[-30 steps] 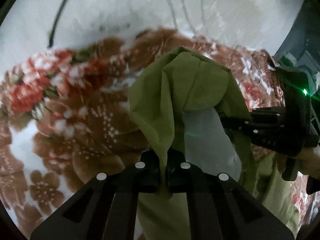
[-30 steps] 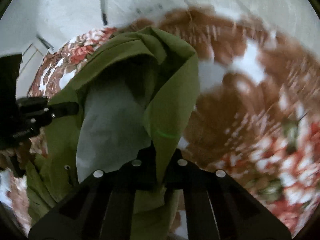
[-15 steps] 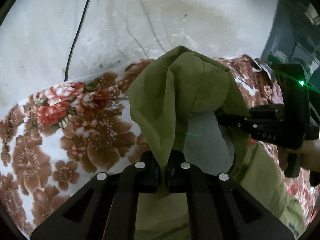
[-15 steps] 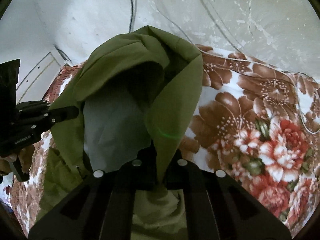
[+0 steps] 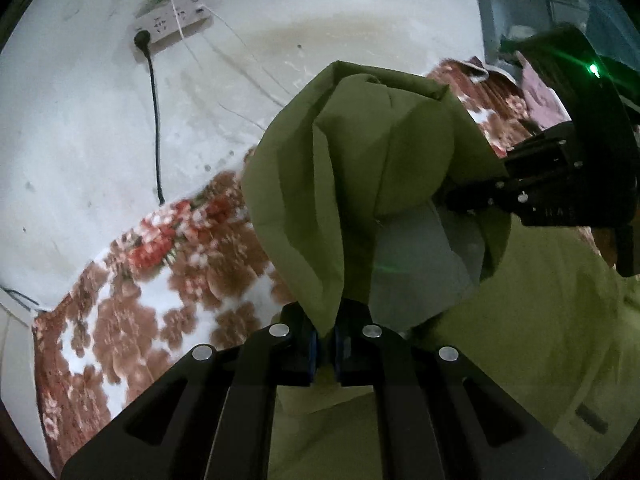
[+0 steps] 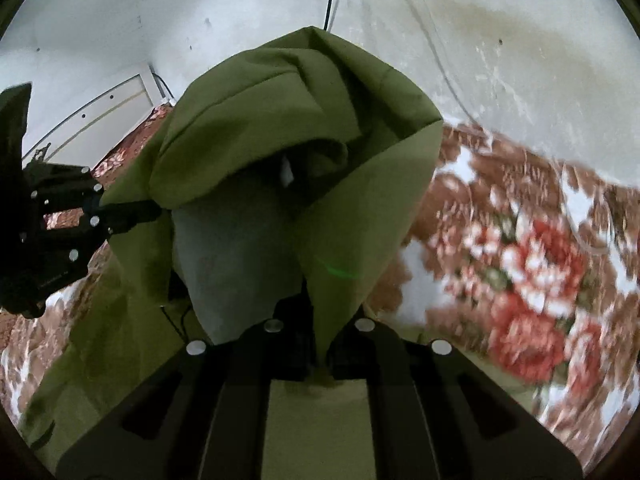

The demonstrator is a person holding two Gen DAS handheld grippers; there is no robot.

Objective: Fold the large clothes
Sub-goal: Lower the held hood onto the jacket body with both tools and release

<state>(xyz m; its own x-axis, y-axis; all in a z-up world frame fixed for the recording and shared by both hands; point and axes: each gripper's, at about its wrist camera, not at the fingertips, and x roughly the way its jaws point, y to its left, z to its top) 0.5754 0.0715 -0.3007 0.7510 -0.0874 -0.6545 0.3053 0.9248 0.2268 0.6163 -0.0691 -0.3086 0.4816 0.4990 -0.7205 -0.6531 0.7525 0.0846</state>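
Observation:
An olive-green garment (image 5: 360, 168) with a grey lining (image 5: 416, 264) hangs lifted above a floral blanket (image 5: 132, 304). My left gripper (image 5: 326, 346) is shut on a fold of its edge at the bottom of the left wrist view. My right gripper (image 6: 318, 354) is shut on another fold of the same garment (image 6: 304, 120), whose lining (image 6: 236, 264) faces the camera. Each gripper shows in the other's view: the right one (image 5: 452, 196) pinches cloth at right, the left one (image 6: 152, 210) pinches cloth at left. The garment's lower part drapes below both.
The brown, red and white floral blanket (image 6: 520, 248) covers the surface below. A stained white wall (image 5: 100, 128) stands behind, with a power strip (image 5: 172, 26) and a black cable (image 5: 156, 120) hanging from it. A white panel (image 6: 100, 116) stands far left.
Both grippers have risen and swung with the garment held between them. The views now show more wall, and the power strip has come into sight.

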